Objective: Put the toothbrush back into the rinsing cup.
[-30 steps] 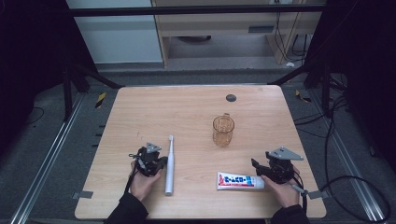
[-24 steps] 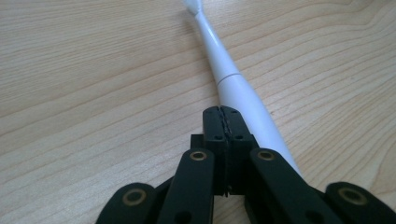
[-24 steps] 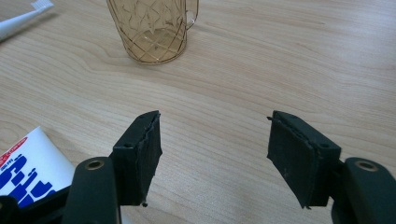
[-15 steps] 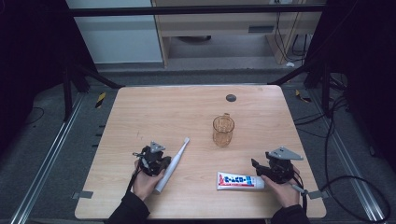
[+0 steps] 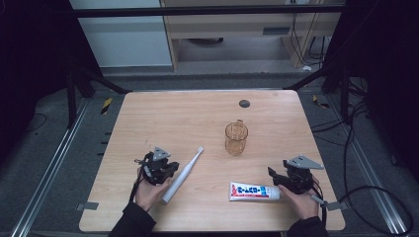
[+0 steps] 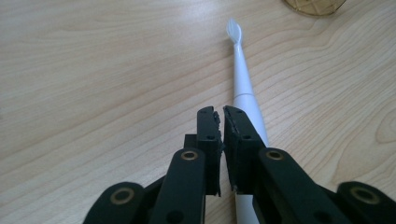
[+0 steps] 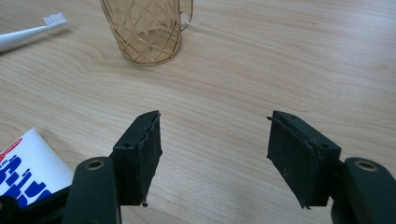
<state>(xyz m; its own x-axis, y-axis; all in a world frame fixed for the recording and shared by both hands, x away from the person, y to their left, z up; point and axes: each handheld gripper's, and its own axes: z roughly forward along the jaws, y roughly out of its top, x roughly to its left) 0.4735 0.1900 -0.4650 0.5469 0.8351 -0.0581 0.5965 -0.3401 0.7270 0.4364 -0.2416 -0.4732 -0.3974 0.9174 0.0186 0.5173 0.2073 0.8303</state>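
Lying on the surface just right of the nearly closed, empty left tool [image 6: 223,116], the toothbrush [image 6: 244,88] risks being nudged off again unless the jaws part, while the right tool [image 7: 214,135] gapes beside the toothpaste [image 7: 25,163].

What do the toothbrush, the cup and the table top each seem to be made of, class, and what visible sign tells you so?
Toothbrush: probably smooth white plastic, with an even matte sheen.
Cup: clear amber glass or plastic, hard to tell which; the wood shows through its diamond-patterned wall.
Table top: pale wood or wood-look laminate, with printed-looking grain lines.
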